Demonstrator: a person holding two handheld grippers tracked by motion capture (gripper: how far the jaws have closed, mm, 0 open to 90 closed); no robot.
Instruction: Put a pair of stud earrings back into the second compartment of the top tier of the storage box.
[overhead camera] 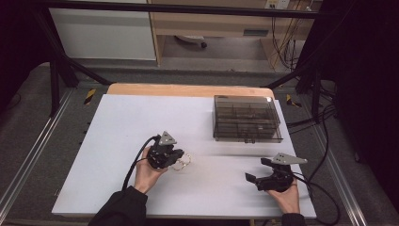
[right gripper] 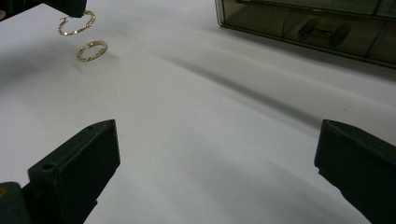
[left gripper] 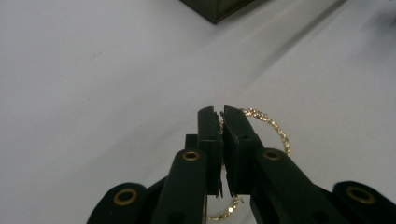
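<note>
My left gripper (overhead camera: 178, 158) is shut on a gold twisted hoop earring (left gripper: 276, 131), pinched at its rim between the two black jaws (left gripper: 222, 115) and lifted a little off the white tabletop. In the right gripper view that earring (right gripper: 74, 23) hangs from the left jaws at the top left. A second gold hoop (right gripper: 92, 50) lies flat on the table just beside it, apart from it (overhead camera: 187, 160). My right gripper (overhead camera: 257, 170) rests low near the front right with its jaws wide open (right gripper: 219, 140) and nothing between them.
A smoky transparent compartment box (overhead camera: 247, 118) with its lid shut stands at the back right of the white board (overhead camera: 131, 122); its front wall (right gripper: 299, 28) shows small dark items inside. Cables trail from both grippers toward the front edge.
</note>
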